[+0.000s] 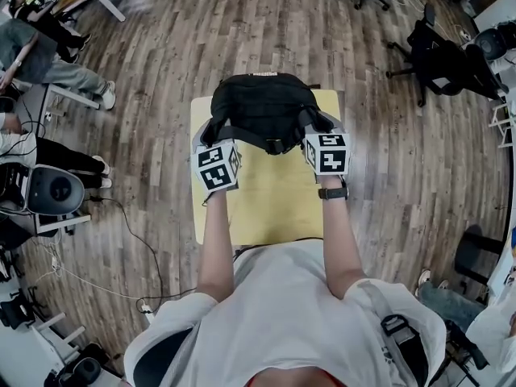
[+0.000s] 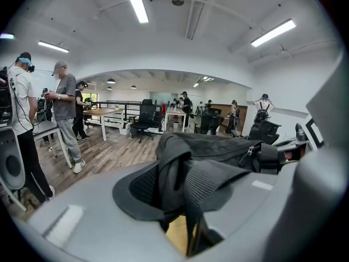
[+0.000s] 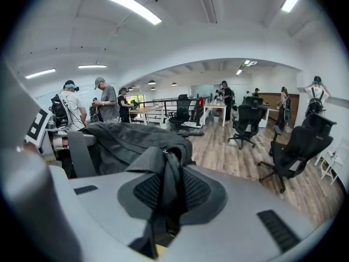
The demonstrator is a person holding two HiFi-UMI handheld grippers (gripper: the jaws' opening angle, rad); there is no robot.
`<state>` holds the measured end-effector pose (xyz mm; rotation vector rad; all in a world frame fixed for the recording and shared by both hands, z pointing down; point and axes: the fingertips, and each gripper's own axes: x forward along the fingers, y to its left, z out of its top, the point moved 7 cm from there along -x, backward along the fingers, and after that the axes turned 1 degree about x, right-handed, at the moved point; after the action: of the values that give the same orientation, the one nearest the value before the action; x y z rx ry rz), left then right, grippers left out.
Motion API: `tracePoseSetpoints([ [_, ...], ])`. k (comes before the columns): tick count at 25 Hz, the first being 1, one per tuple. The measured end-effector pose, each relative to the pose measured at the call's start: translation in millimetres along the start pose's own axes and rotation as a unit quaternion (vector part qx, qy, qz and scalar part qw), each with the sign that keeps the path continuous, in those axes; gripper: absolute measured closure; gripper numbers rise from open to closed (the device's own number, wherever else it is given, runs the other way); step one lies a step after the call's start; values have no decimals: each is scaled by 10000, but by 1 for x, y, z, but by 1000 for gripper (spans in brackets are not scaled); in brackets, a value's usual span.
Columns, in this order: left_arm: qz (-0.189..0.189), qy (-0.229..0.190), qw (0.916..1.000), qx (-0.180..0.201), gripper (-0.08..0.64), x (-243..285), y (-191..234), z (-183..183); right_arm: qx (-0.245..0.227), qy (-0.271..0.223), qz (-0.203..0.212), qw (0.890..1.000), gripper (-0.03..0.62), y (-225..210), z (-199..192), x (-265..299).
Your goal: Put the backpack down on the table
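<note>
Partway through: backpack [image 1: 262, 107] over the far end of the yellow table [image 1: 266, 208], pinched from both sides, left gripper [image 2: 182, 201] narrowed onto a bunched fold, right gripper [image 3: 163, 212] nearly closed on fabric by a zip. Not yet let go (resting or hanging, unclear). Looks closed; contents unseen.

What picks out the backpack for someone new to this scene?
Find the small yellow table on the wood floor. At its far end a soft black backpack is gripped by its straps between the left tongs and right tongs. Nearby black office chairs stand on the floor instead.
</note>
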<state>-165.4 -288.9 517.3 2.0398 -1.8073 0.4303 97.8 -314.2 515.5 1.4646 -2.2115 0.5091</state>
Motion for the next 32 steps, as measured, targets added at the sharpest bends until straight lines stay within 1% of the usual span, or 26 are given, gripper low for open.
tracePoseSetpoints([
  [4,27,132,9999,0,428,7,4,-7,-34,96,39,9999,534,0,-5,10],
  [9,-30,437,9990,113,430,19,8,-31,-205,334,36,9992,534,2,-18,23],
  [13,-46,612,9980,156,430,23,4,-45,-166,494,58,9986,534,-2,-32,28],
  [32,7,1040,9945,122,431,50,-8,-87,-115,874,139,9960,534,-20,-69,51],
])
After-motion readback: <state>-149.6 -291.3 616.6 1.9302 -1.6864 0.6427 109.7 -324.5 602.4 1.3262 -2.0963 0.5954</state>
